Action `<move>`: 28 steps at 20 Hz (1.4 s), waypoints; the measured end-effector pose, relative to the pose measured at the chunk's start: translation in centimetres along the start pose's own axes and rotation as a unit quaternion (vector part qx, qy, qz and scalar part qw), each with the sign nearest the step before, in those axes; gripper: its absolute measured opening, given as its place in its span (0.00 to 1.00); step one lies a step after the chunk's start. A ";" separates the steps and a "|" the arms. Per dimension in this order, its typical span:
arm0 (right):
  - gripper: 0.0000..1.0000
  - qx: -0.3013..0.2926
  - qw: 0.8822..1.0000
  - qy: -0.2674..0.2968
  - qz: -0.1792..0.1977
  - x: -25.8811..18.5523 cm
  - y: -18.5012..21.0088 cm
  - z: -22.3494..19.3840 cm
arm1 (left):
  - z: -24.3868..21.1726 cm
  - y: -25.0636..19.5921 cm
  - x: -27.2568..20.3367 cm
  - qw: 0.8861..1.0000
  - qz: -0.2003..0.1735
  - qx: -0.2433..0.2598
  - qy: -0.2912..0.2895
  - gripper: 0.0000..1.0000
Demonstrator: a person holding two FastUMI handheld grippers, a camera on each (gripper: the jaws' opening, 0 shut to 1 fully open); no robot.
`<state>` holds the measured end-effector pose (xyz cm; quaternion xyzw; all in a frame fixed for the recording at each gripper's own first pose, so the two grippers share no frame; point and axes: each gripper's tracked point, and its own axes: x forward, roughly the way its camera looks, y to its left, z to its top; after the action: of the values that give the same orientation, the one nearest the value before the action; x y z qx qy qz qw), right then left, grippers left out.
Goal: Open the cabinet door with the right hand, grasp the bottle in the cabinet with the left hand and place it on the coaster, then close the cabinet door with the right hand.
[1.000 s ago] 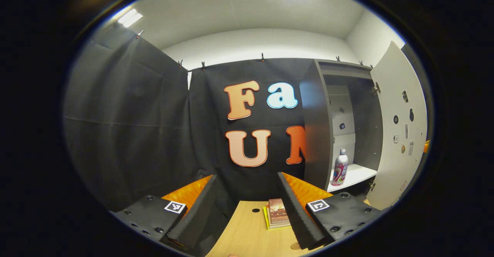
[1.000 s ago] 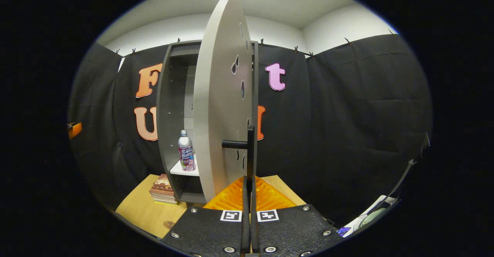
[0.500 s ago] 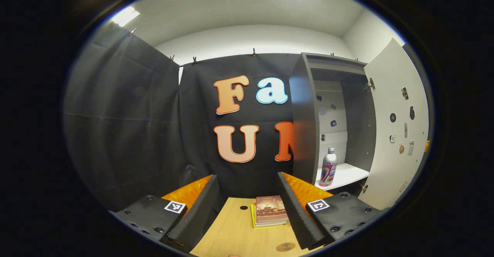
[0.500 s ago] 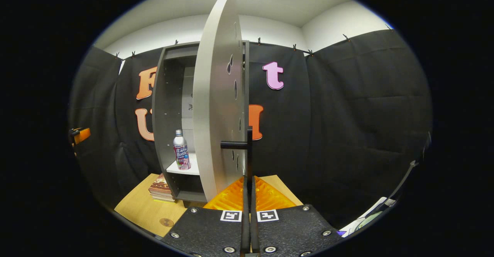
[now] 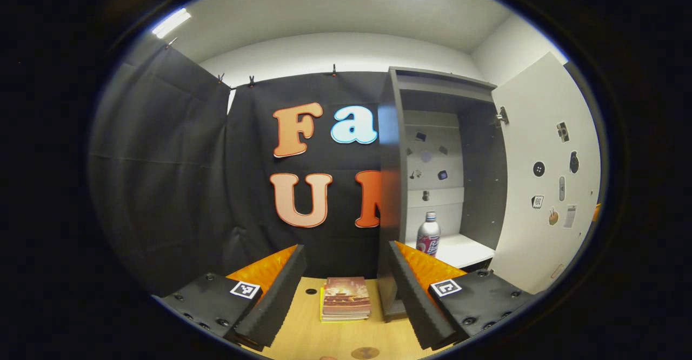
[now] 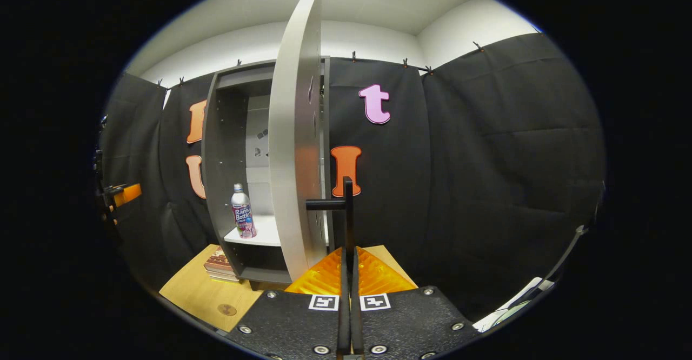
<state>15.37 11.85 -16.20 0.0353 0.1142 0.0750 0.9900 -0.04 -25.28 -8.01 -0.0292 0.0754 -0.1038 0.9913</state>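
Left gripper view showed 1 bottle (image 5: 428, 234) upright on the cabinet (image 5: 392, 187) shelf, 1 door (image 5: 546, 187) swung open, 1 coaster (image 5: 365, 353) on the counter (image 5: 330, 338). Left gripper (image 5: 346, 295) jaws apart; right gripper (image 6: 350, 273) jaws clamped on the handle (image 6: 346, 208).

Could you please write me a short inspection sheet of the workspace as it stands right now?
Surface: wooden table, mostly bare.
Job's things: cabinet door swung open; bottle upright on the cabinet shelf; coaster unoccupied on the table.
Clutter: stack of books beside the cabinet.
Grippers: left hand-held gripper open, holding nothing; right hand-held gripper shut on the door handle.
Cables: nothing seen.
Surroundings: black cloth walls, white ceiling.
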 end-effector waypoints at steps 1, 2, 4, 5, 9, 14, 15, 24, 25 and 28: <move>0.00 0.001 1.000 0.000 0.004 0.1 0.0 0.0 | 0.0 -1.1 0.4 1.000 -0.005 -0.002 0.001 0.99; 0.00 0.001 1.000 0.000 0.010 0.0 0.0 0.0 | -0.3 -2.3 0.9 1.000 -0.011 -0.003 0.004 0.99; 0.00 0.004 1.000 0.002 0.025 -0.1 0.3 -0.1 | -0.6 -4.7 1.9 1.000 -0.021 -0.005 0.007 0.99; 0.00 0.005 1.000 0.004 0.030 -0.2 0.2 -0.1 | -0.9 -5.8 2.5 1.000 -0.026 -0.006 0.008 1.00; 0.09 0.011 0.999 0.001 0.043 -0.5 0.2 0.0 | -2.3 -9.5 4.4 0.999 -0.039 -0.006 0.017 0.99; 0.14 0.001 1.000 -0.001 -0.010 -0.5 -2.8 -0.1 | -4.2 -13.5 7.9 0.998 -0.053 -0.015 0.027 0.99; 0.17 0.003 1.000 0.001 -0.017 -0.9 -3.1 -0.2 | -4.8 -14.2 8.7 0.998 -0.057 -0.017 0.031 0.99; 0.51 0.009 0.997 0.004 -0.083 -1.1 -6.6 -0.7 | -8.1 -18.9 15.5 0.996 -0.066 -0.018 0.054 0.97; 0.56 0.010 0.996 0.004 -0.091 -1.1 -7.2 -0.8 | -8.4 -19.2 16.4 0.996 -0.067 -0.020 0.055 0.97; 0.88 0.013 0.994 0.007 -0.113 -1.1 -8.1 -1.0 | -9.3 -19.5 18.7 0.996 -0.062 -0.021 0.060 0.97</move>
<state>15.25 3.70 -17.61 0.0344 0.1254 -0.0383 0.9908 12.67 -48.65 -18.48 -0.0484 0.1345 -0.1646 0.9759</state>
